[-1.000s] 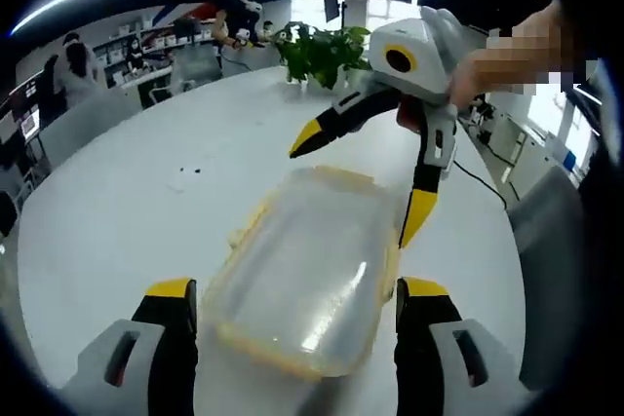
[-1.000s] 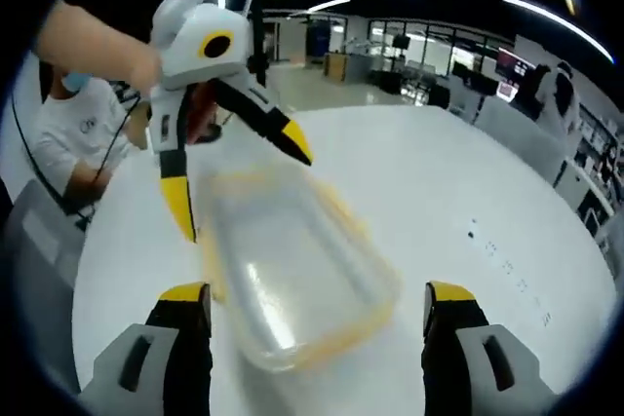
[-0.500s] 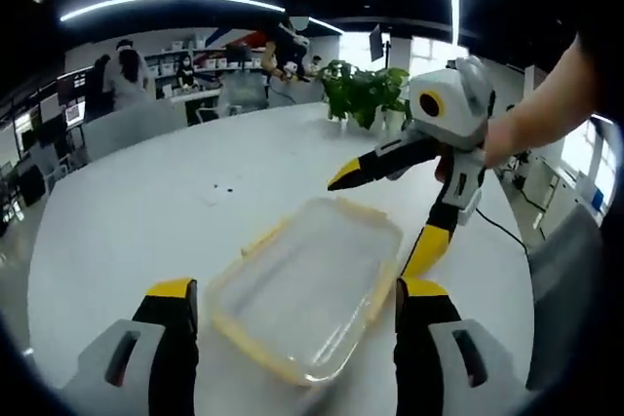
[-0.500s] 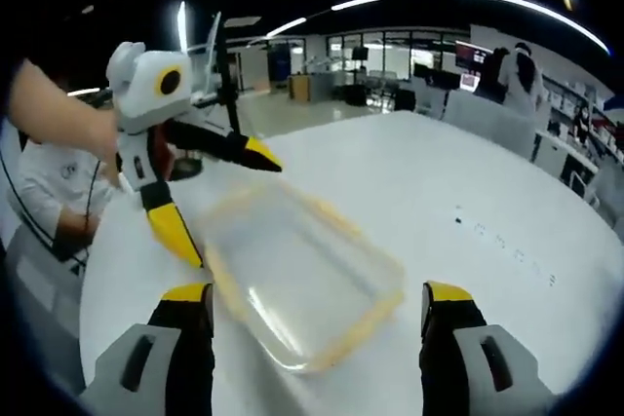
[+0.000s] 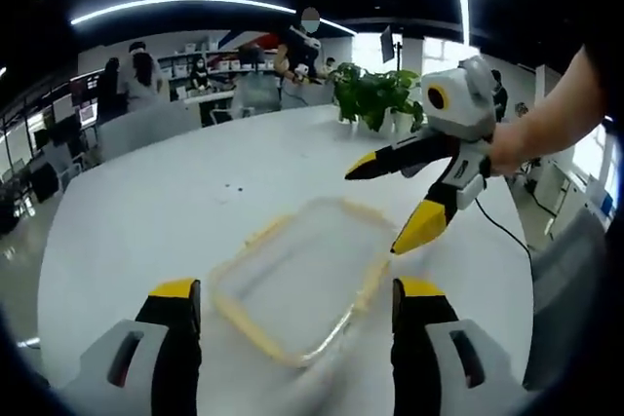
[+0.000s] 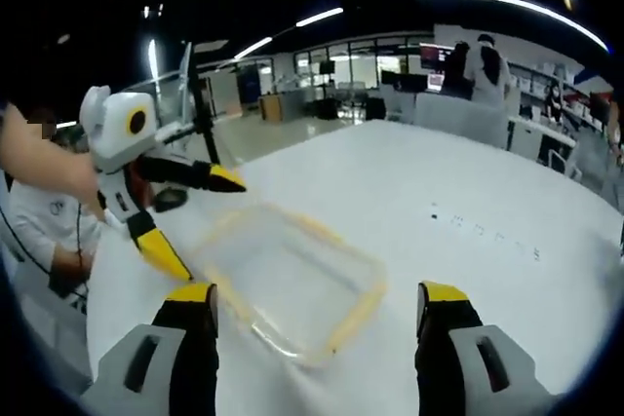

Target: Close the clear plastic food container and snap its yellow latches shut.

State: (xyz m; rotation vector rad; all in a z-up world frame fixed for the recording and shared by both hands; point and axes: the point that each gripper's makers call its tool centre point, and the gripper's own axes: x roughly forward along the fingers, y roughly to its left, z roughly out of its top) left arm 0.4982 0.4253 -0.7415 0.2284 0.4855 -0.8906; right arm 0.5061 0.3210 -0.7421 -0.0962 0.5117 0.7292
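Observation:
A clear plastic food container (image 5: 292, 284) with a yellow rim lies flat on the round white table (image 5: 166, 211), its lid on top. Motion blur hides how the latches stand. My left gripper (image 5: 294, 291) hovers open just in front of it, one jaw to each side. In the left gripper view, my right gripper (image 5: 382, 207) is open above the container's far right corner, held by a hand. In the right gripper view the container (image 6: 288, 275) lies between the open jaws of my right gripper (image 6: 314, 291). My left gripper (image 6: 205, 226) hangs open over its far left edge.
A potted plant (image 5: 375, 94) stands at the table's far side. A black cable (image 5: 502, 231) runs off the table's right edge. A person in white (image 6: 39, 231) sits beside the table. Desks, chairs and standing people fill the office behind.
Both grippers have drawn back and up from the container, which now looks smaller in both views. Each gripper's yellow tips now hang farther from its rim. Both stay open.

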